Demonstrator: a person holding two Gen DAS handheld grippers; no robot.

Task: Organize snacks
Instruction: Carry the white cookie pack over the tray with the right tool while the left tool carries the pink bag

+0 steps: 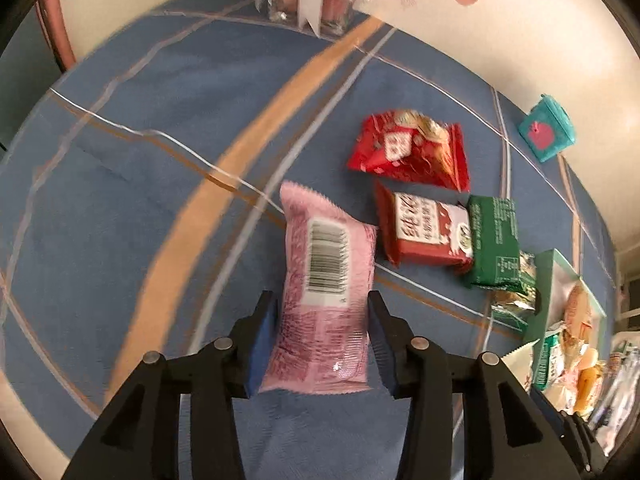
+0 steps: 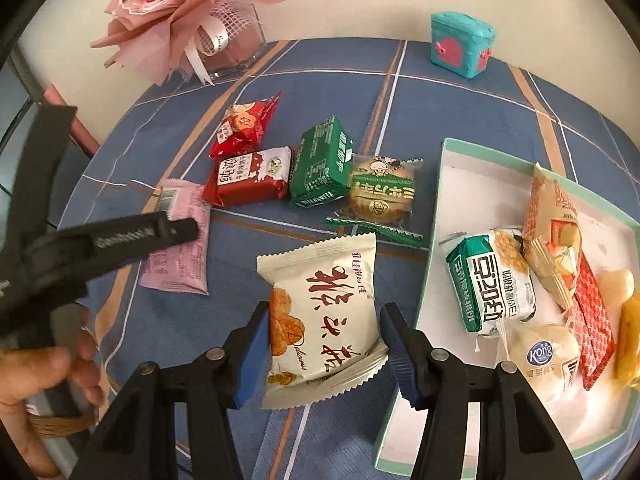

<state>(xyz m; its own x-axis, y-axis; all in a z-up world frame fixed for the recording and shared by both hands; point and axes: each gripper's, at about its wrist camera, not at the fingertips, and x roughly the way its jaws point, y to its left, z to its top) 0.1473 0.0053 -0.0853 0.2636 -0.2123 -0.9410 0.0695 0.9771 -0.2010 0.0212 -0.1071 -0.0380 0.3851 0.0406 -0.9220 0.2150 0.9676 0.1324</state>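
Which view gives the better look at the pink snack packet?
The left wrist view: the pink snack packet fills the centre, barcode side up, between the left gripper's jaws. In the right wrist view the packet sits far left, smaller, and partly covered by that gripper.

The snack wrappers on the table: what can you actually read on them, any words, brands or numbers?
"Kong": on the round white snack in the box.
"Delicious", in script: on the cream packet between the right gripper fingers; its large red characters are not Latin script.
Barcode, digits too blurred: on the pink packet at the left gripper.
Red, green and orange-and-white wrappers: non-Latin print, small text too fine to read.
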